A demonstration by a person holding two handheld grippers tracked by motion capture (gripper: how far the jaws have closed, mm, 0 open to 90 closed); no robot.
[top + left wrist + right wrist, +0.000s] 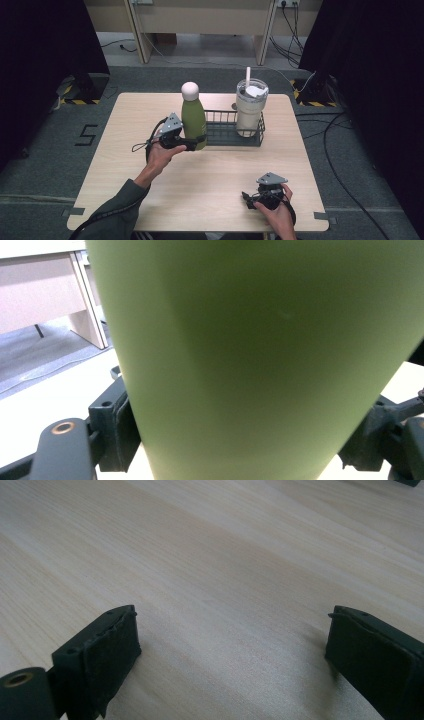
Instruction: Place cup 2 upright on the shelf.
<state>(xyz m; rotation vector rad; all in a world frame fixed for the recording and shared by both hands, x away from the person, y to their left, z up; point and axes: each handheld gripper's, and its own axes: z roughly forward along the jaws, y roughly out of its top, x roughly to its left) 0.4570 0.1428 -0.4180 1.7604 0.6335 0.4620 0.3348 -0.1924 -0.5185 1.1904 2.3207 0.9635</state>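
Observation:
A green bottle with a round white cap stands upright at the left end of a black wire basket. My left gripper is shut on its lower body, and the left gripper view looks straight at the green wall of the bottle between the black pads. Whether the bottle's base touches the table or the basket I cannot tell. A white tumbler with a straw stands inside the basket's right end. My right gripper rests low over the table near the front right, open, with bare wood between its pads.
The light wooden table has its front edge close to my right hand. Beyond the table are desk legs, floor cables at the right, and dark curtains on both sides.

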